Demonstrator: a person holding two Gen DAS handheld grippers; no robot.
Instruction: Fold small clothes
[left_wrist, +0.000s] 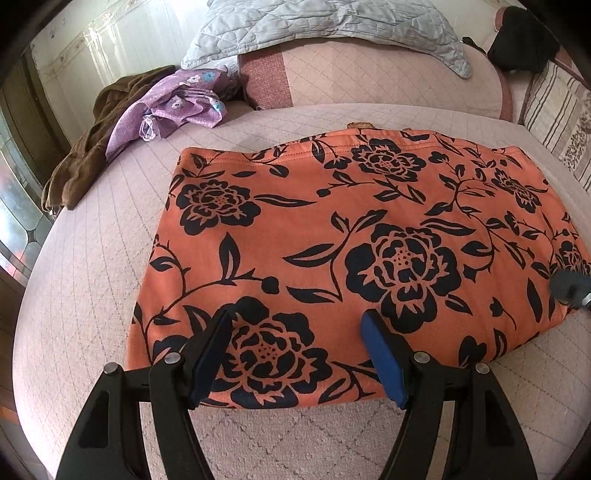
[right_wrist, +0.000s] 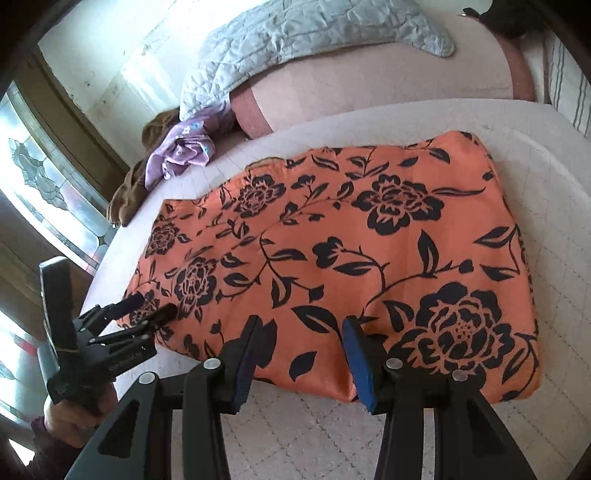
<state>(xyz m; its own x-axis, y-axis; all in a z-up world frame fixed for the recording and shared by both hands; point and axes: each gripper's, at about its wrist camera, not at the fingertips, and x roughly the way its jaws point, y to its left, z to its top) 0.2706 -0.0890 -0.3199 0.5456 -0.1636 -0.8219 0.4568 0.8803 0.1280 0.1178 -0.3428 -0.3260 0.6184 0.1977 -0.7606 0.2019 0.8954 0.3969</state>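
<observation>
Orange floral garment (left_wrist: 354, 236) lies folded, long axis left-right; both hand-held grippers spread.

Bright daylight from the stained-glass window (right_wrist: 55, 192) at left, blown out to white glare on the wall (right_wrist: 147, 48) behind. Soft, faint shadows only. Strong fisheye bending and dark vignetting at edges; sharp centre, slightly blurred periphery

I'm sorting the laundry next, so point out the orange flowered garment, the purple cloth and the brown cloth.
orange flowered garment (left_wrist: 332, 229): left wrist view, middle of its top layer.
purple cloth (left_wrist: 177, 105): left wrist view, its crumpled middle.
brown cloth (left_wrist: 81, 162): left wrist view, its lower fold.
</observation>
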